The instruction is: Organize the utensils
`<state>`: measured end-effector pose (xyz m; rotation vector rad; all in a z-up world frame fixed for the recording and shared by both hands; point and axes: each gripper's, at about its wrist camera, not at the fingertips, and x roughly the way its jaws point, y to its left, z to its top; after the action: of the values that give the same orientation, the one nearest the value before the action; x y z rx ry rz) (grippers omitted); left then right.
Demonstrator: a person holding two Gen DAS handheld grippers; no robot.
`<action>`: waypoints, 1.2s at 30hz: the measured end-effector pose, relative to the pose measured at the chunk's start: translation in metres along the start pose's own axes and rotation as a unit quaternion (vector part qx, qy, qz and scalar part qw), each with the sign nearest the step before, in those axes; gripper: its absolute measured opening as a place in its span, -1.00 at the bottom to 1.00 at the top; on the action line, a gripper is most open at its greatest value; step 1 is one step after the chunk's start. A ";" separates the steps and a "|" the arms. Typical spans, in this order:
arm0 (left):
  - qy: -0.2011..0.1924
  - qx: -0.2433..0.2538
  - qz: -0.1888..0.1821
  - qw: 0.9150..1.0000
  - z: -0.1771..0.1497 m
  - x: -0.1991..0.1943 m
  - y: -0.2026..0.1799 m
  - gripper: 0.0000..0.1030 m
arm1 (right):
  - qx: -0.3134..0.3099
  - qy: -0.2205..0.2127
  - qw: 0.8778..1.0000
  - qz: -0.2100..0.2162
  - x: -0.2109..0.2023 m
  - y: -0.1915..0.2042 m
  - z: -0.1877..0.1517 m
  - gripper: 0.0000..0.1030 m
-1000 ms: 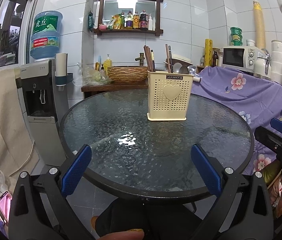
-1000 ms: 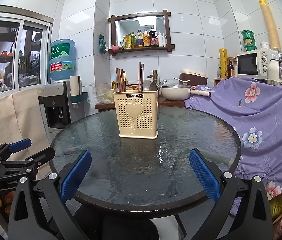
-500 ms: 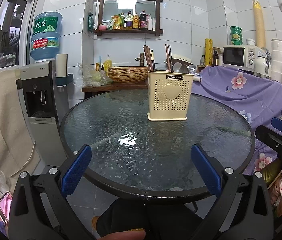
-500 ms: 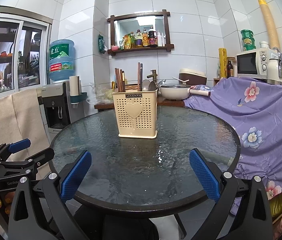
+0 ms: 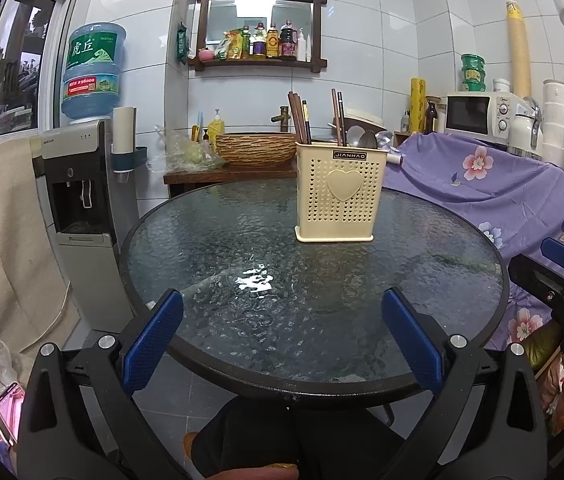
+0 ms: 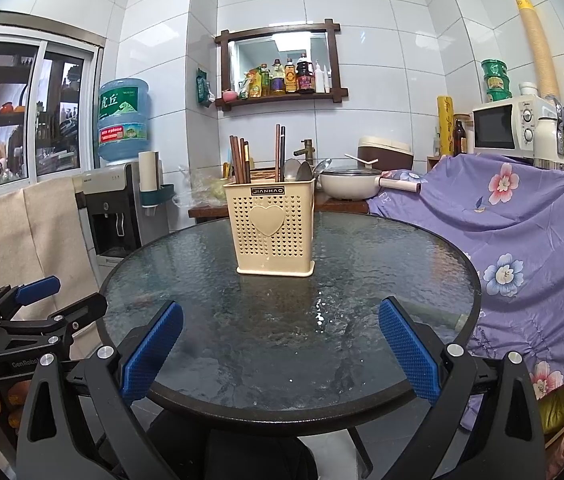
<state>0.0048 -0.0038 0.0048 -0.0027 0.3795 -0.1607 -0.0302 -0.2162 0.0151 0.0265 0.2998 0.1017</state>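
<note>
A cream perforated utensil holder (image 5: pixel 340 192) (image 6: pixel 274 228) with a heart on its front stands upright on the round glass table (image 5: pixel 242 264) (image 6: pixel 382 264), past its middle. Dark chopsticks (image 5: pixel 300 120) (image 6: pixel 239 158) and metal spoons (image 5: pixel 362 138) (image 6: pixel 298 170) stick out of its top. My left gripper (image 5: pixel 282 336) hangs open over the table's near edge with nothing between its blue pads. My right gripper (image 6: pixel 280 344) is open too, equally far back from the holder. Each gripper shows at the side of the other's view.
A water dispenser (image 5: pixel 78 200) stands left of the table, and a purple flowered cloth (image 5: pixel 494 188) covers furniture on the right. Behind are a wooden counter with a woven basket (image 5: pixel 256 148), a pan (image 6: pixel 346 188) and a microwave (image 5: pixel 478 112). A person's dark trousers (image 5: pixel 294 436) show under the near edge.
Almost nothing has moved; both views have drifted only slightly, and both grippers have stayed open.
</note>
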 end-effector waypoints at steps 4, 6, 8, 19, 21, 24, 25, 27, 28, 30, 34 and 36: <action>0.004 -0.005 -0.002 1.000 0.000 0.002 0.002 0.90 | 0.000 -0.001 1.000 0.000 0.000 0.000 0.000 0.87; 0.004 -0.004 0.000 1.000 0.000 0.001 0.004 0.90 | -0.001 0.000 1.000 0.000 0.001 0.000 0.000 0.87; 0.004 -0.004 0.000 1.000 0.000 0.001 0.004 0.90 | -0.001 0.000 1.000 0.001 0.001 0.000 0.000 0.87; 0.003 0.001 0.002 1.000 -0.002 0.001 0.003 0.90 | 0.000 0.001 1.000 0.001 0.001 0.000 0.000 0.87; 0.003 0.000 0.003 1.000 -0.002 0.001 0.003 0.90 | -0.002 0.000 1.000 0.000 0.001 0.001 0.000 0.87; -0.012 0.001 0.007 1.000 -0.003 -0.003 0.002 0.90 | -0.002 0.000 1.000 0.000 0.001 0.001 -0.001 0.87; -0.013 0.001 0.008 1.000 -0.002 -0.003 0.003 0.90 | -0.002 0.000 1.000 0.000 0.001 0.001 -0.001 0.87; -0.012 0.003 0.007 1.000 -0.002 -0.003 0.002 0.90 | -0.001 0.001 1.000 0.000 0.001 0.002 -0.002 0.87; -0.009 0.003 0.006 1.000 -0.001 -0.003 0.003 0.90 | 0.000 0.002 1.000 0.001 0.001 0.002 -0.002 0.87; -0.006 0.009 0.008 1.000 0.000 -0.002 0.001 0.90 | 0.000 0.001 1.000 0.000 0.001 0.002 -0.002 0.87; -0.007 0.008 0.009 1.000 0.000 -0.002 0.002 0.90 | -0.001 0.001 1.000 0.001 0.000 0.003 -0.002 0.87; -0.007 0.005 0.009 1.000 0.001 -0.002 0.003 0.90 | -0.002 0.001 1.000 0.001 0.000 0.003 -0.001 0.87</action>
<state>0.0040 -0.0008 0.0068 0.0097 0.3639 -0.1441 -0.0309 -0.2133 0.0141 0.0234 0.3012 0.1041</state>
